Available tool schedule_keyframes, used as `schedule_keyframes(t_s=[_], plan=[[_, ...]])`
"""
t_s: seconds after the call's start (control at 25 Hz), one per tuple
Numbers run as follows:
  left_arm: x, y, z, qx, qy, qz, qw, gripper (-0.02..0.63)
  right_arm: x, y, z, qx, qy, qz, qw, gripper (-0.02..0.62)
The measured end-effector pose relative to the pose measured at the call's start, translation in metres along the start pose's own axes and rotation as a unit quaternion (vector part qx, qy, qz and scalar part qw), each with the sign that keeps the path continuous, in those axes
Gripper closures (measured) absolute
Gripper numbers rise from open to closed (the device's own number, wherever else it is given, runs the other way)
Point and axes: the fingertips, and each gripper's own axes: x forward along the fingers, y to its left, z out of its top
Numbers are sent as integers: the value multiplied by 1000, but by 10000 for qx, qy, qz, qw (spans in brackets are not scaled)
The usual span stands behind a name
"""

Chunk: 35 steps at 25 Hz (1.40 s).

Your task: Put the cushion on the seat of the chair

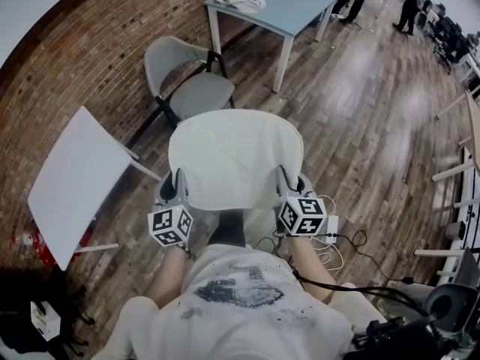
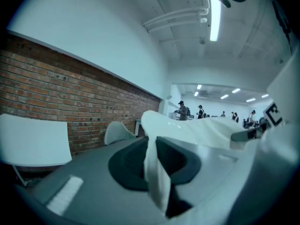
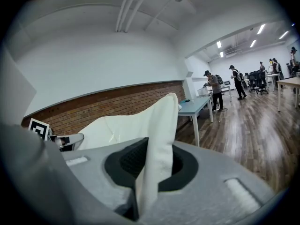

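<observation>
Because cushion (image 1: 234, 156) is big and floppy, I hold it by two near corners. Left gripper (image 1: 178, 186) jaws pinch one edge, right gripper (image 1: 286, 182) jaws pinch other. Cushion stays flat in air, chair (image 1: 191, 88) ahead, not on seat yet.

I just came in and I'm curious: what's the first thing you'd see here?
A big white cushion fills the middle, pinched at its two near corners by the left tool and the right tool. Behind it a grey chair stands by the brick wall, with a blue table further back.
</observation>
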Motion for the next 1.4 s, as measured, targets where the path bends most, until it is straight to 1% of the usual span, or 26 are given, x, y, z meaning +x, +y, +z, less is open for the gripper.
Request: schedule_keyframes(t_s=[0.28, 0.48, 0.72, 1.0, 1.2, 1.4], plan=[[106, 22, 11, -123, 87, -58, 9999, 561, 102, -27, 31, -73, 153, -96, 9998, 548], [180, 52, 21, -214, 212, 47, 9995, 561, 188, -37, 52, -103, 347, -18, 9993, 548], [261, 94, 38, -300, 312, 279, 9987, 561, 293, -39, 76, -157, 588, 158, 9980, 548], [328, 145, 62, -393, 276, 591, 9971, 561, 391, -25, 111, -351, 649, 448, 9963, 547], [360, 160, 68, -384, 193, 748, 9963, 561, 440, -30, 122, -408, 667, 640, 9949, 547], [393, 166, 66, -434, 224, 1077, 9930, 561, 488, -42, 128, -463, 802, 920, 9914, 546]])
